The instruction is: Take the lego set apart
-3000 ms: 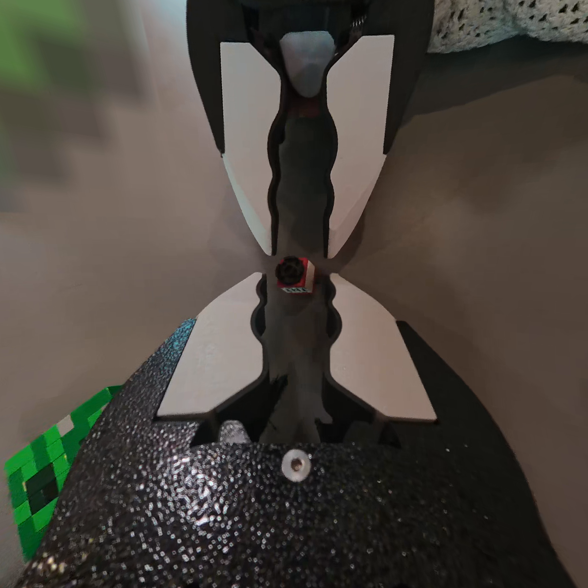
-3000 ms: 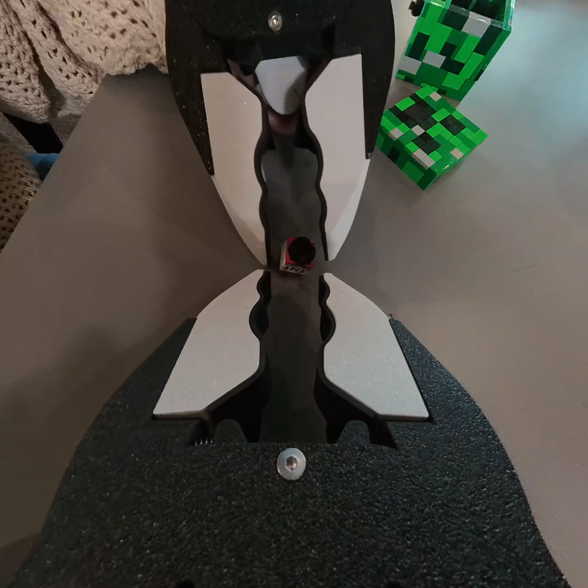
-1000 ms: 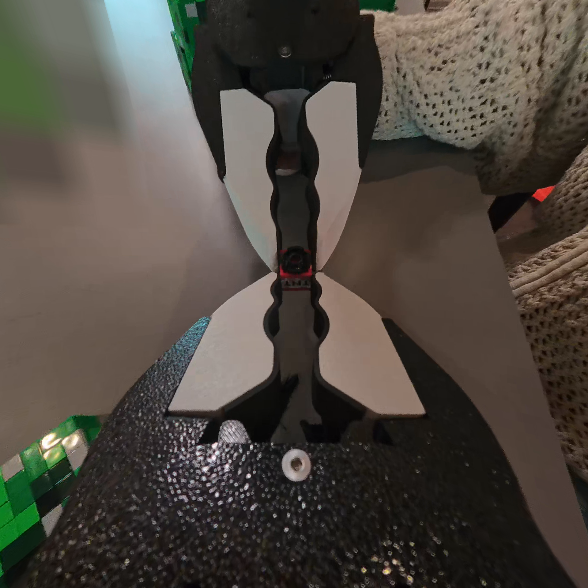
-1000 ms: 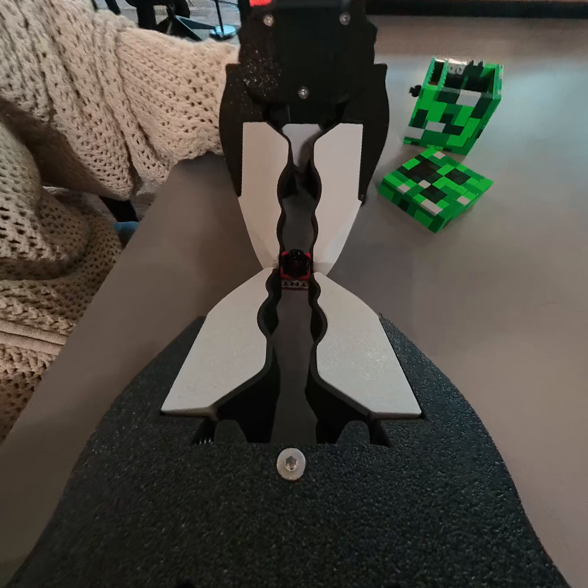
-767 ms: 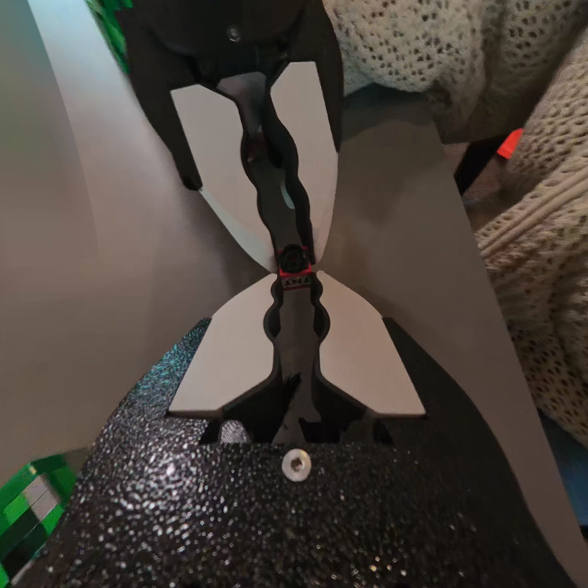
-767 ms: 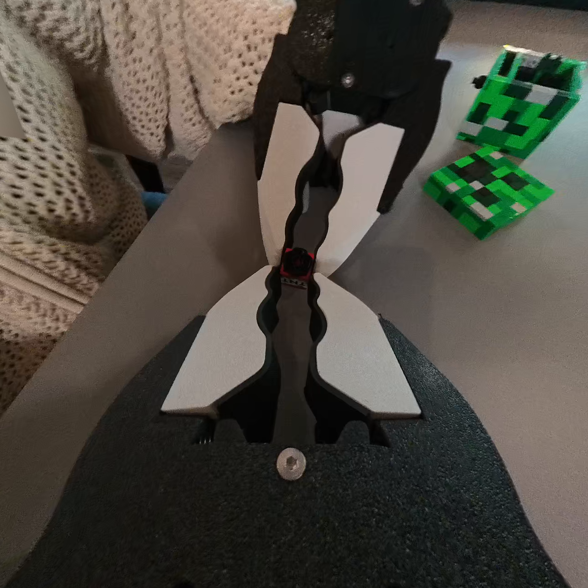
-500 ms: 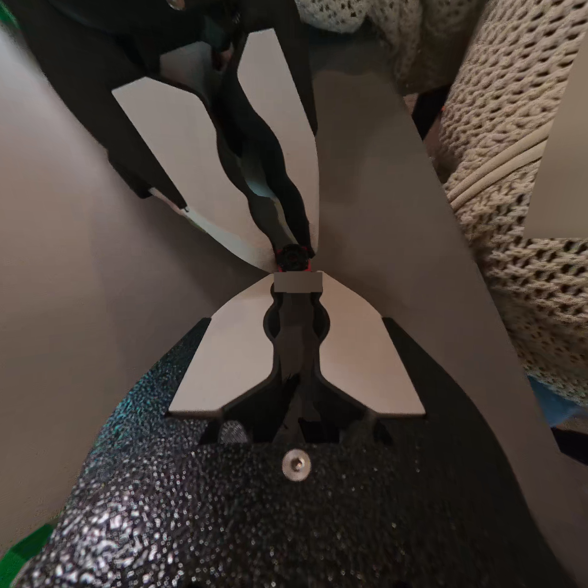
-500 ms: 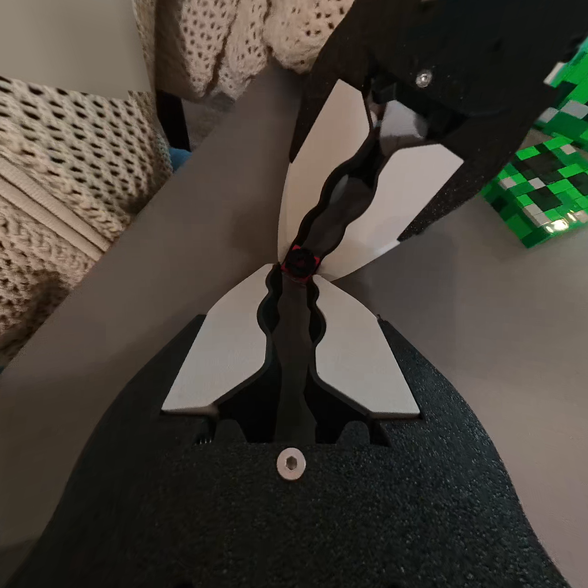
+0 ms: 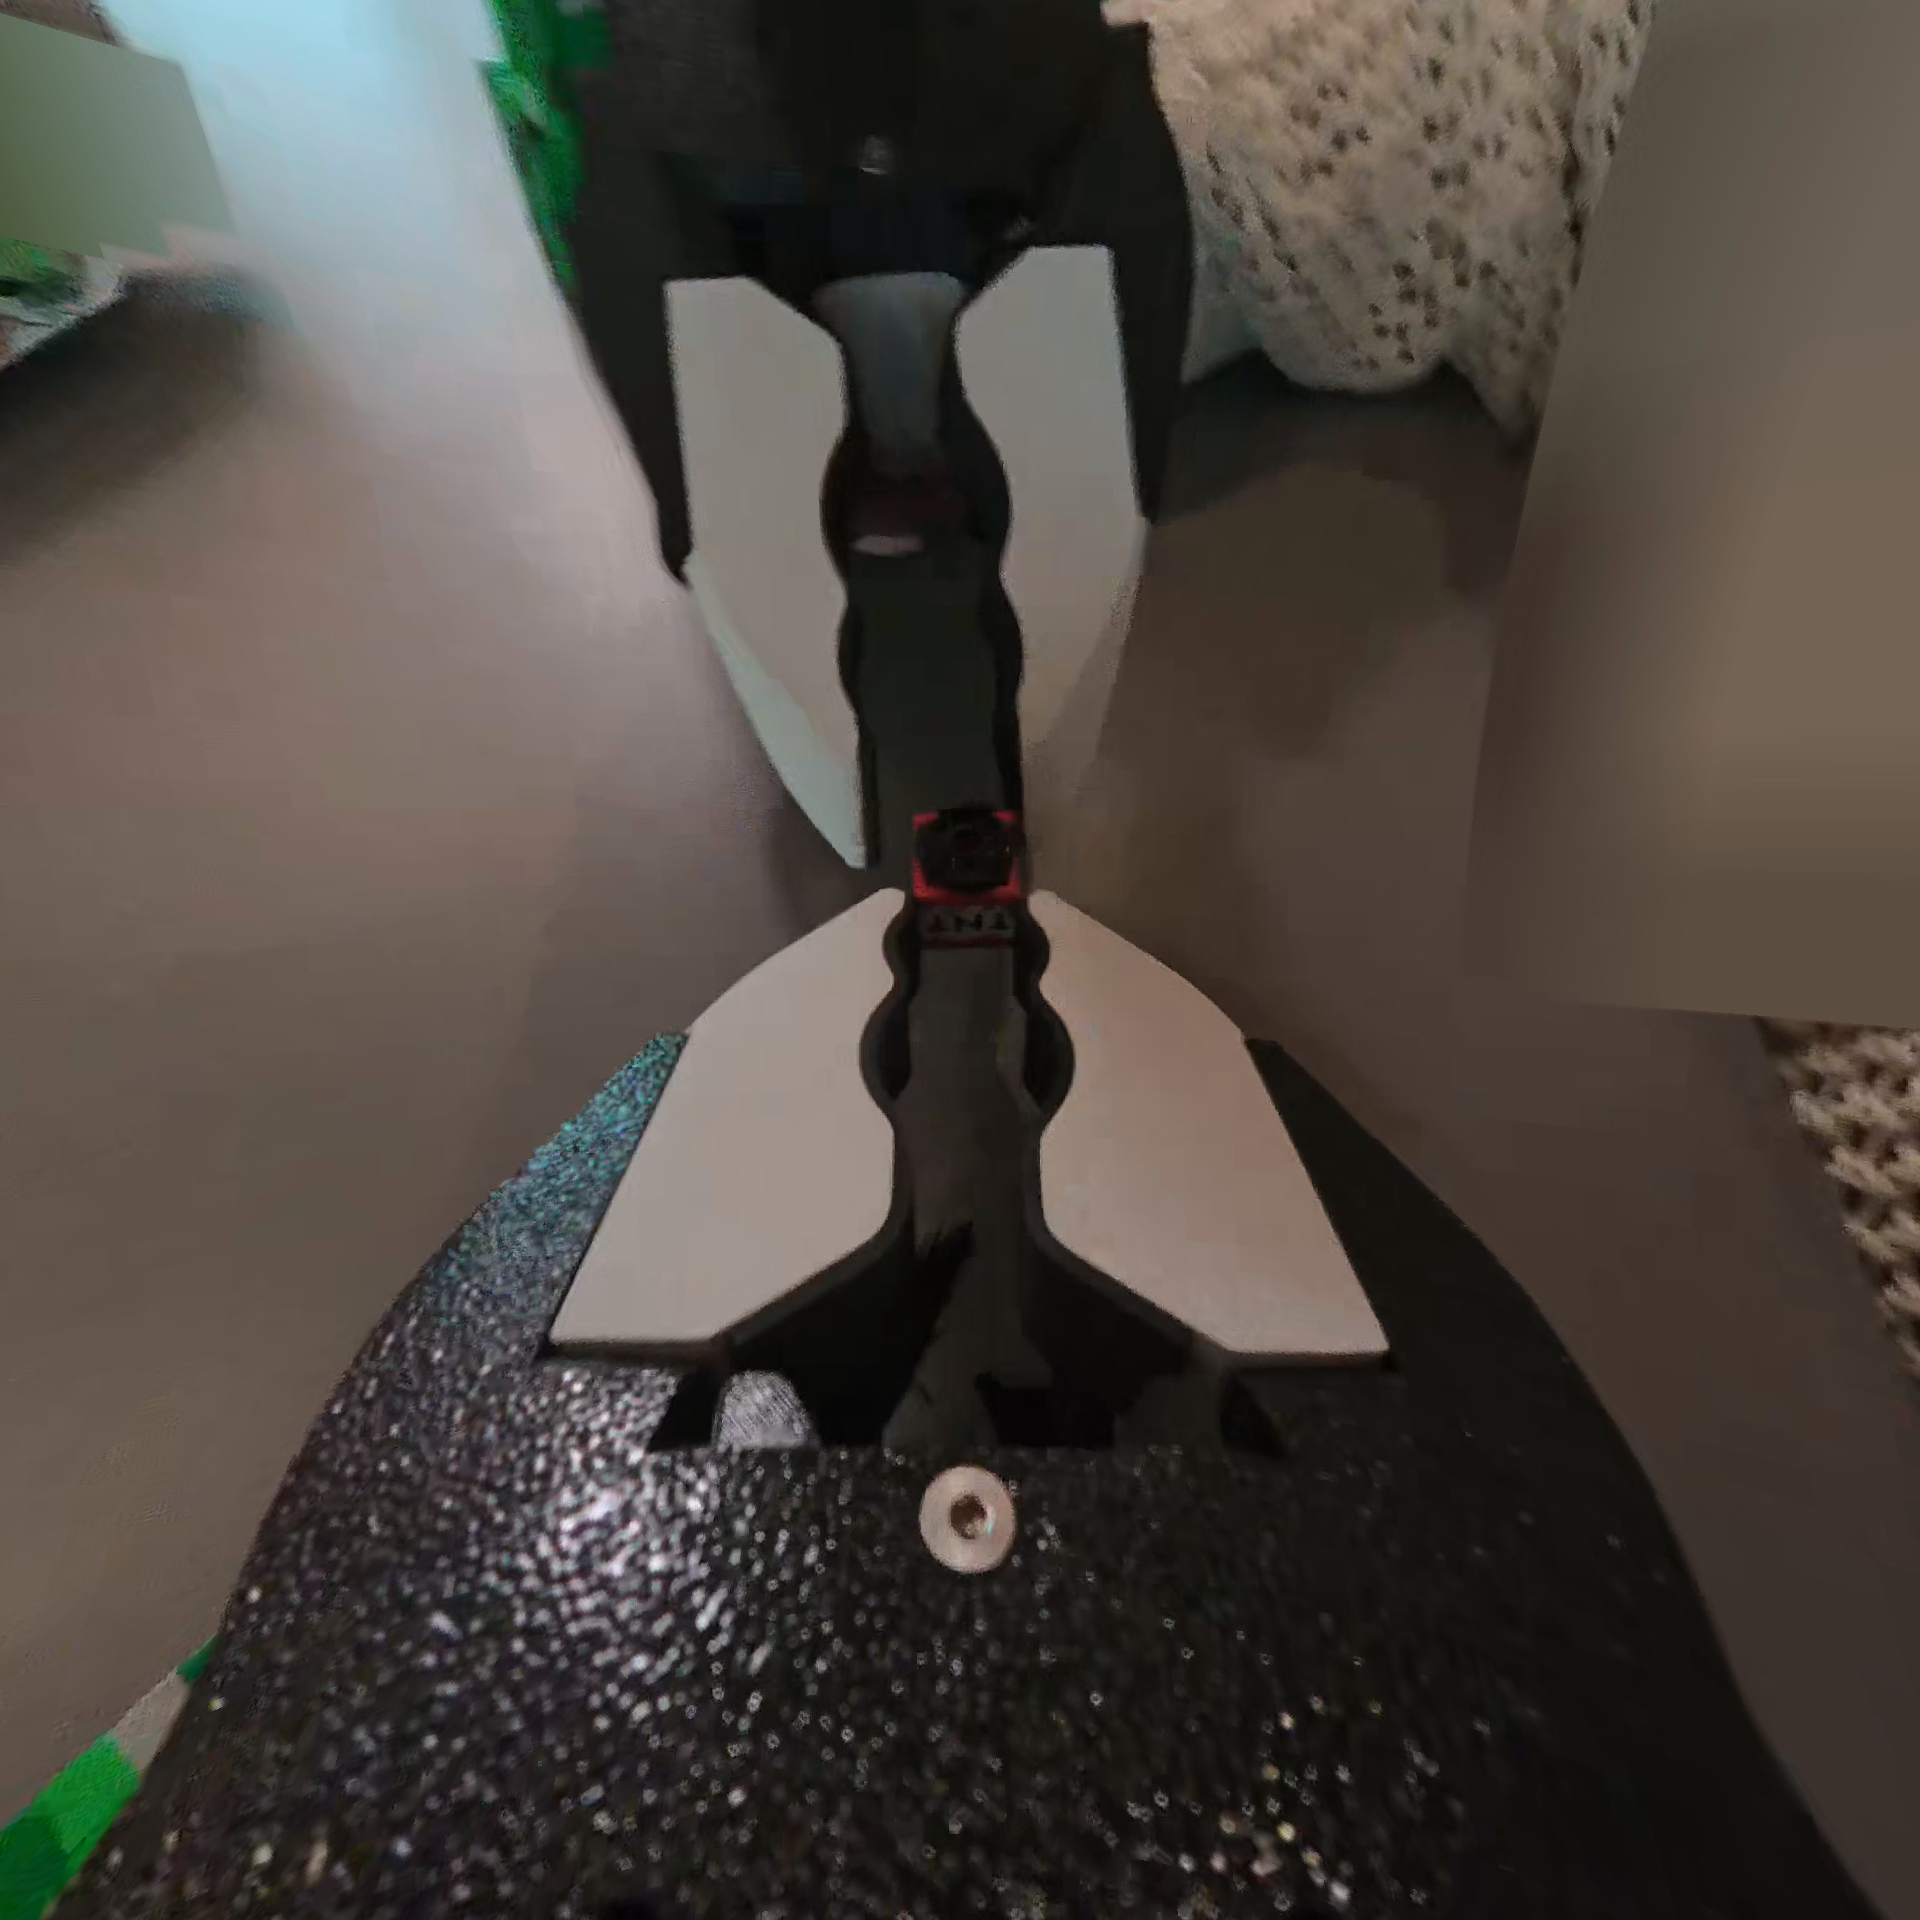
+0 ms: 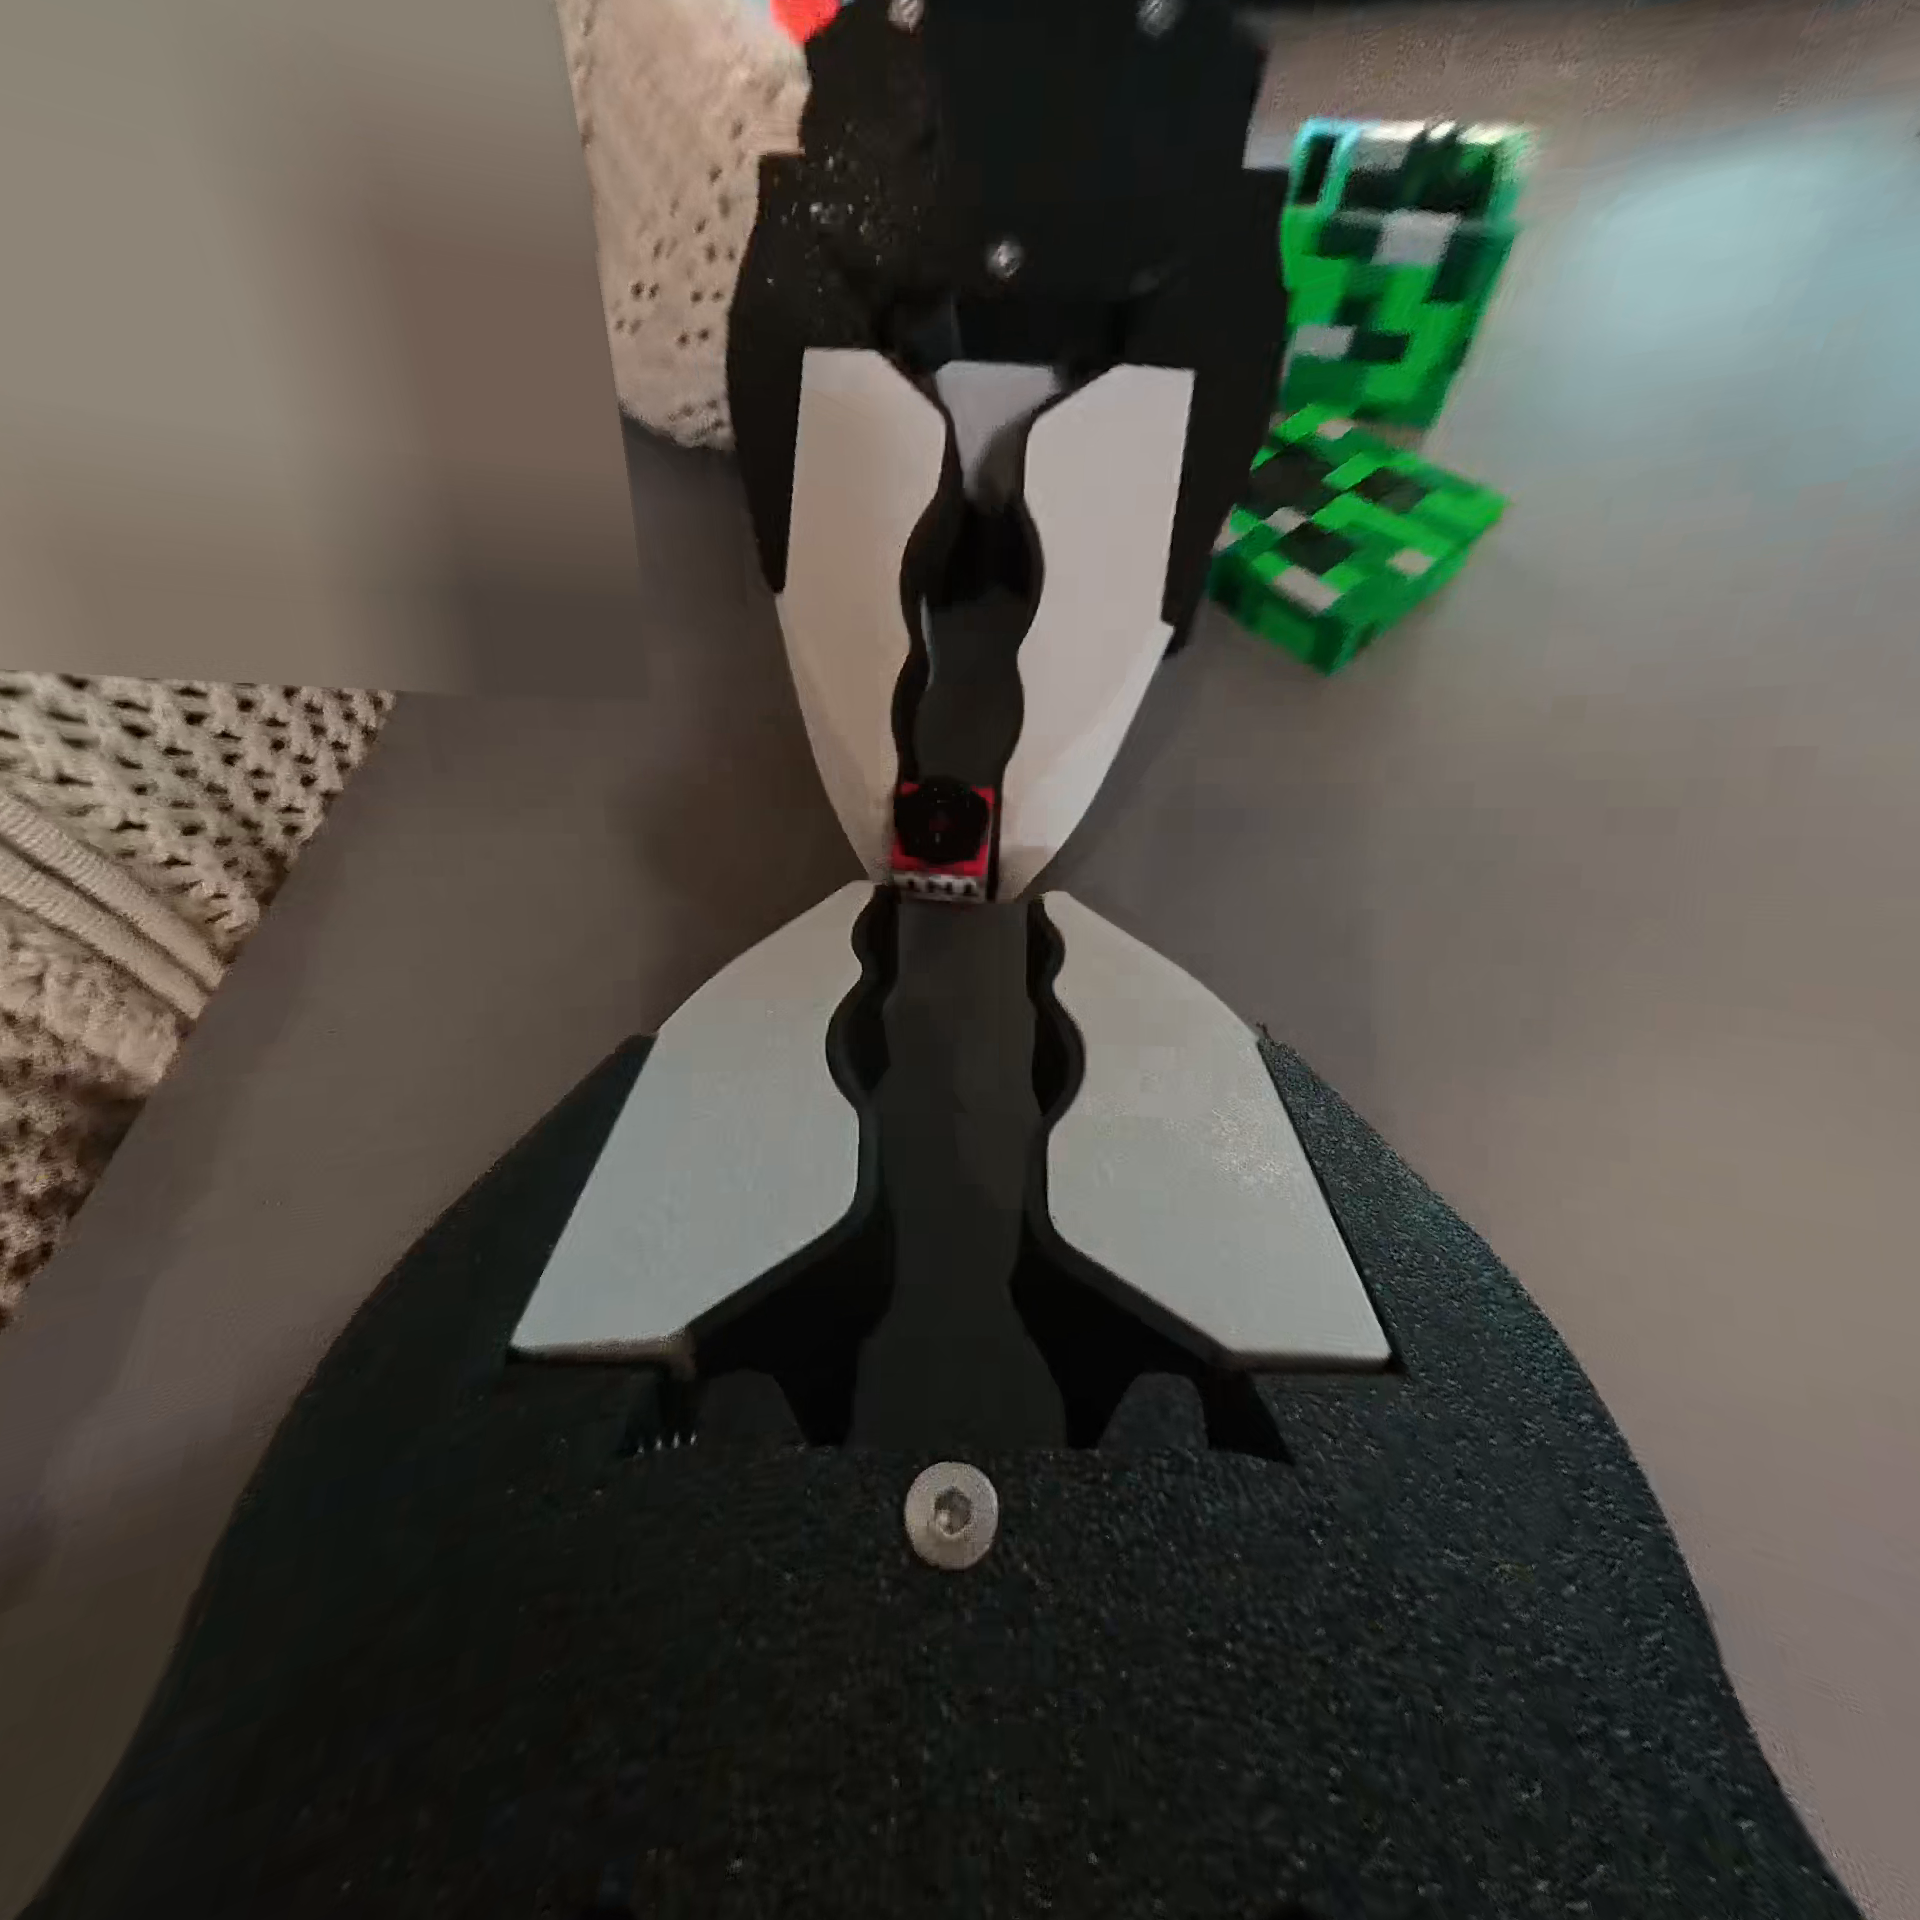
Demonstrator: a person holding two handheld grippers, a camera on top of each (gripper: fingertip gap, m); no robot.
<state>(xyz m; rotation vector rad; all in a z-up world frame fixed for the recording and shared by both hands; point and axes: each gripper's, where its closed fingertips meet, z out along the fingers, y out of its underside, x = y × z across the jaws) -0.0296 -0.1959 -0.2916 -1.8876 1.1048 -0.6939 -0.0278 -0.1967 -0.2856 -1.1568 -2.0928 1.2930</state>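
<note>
A small red lego piece (image 9: 964, 868) with a black round top and a white band is held above the grey table. My left gripper (image 9: 966, 920) is shut on it from the near side. My right gripper (image 9: 940, 831) faces it tip to tip and is shut on the same piece from the far side. In the right wrist view the piece (image 10: 940, 831) sits between my right gripper (image 10: 943, 902) and the left gripper (image 10: 940, 862). A green and black lego box (image 10: 1392, 270) and a flat green lego panel (image 10: 1351, 540) lie on the table beyond.
A person's cream knitted sleeve (image 9: 1351, 187) hangs over the table edge, also in the right wrist view (image 10: 104, 831). Green lego bricks show at the bottom left (image 9: 62, 1808) and top (image 9: 530, 104) of the left wrist view. The grey table (image 10: 1558, 1039) extends right. The grippers are tip to tip, or close to it.
Half a second ago the two grippers were twisted at an angle to each other around the small piece. Now they are back in a straight line, tip to tip, as one second ago.
</note>
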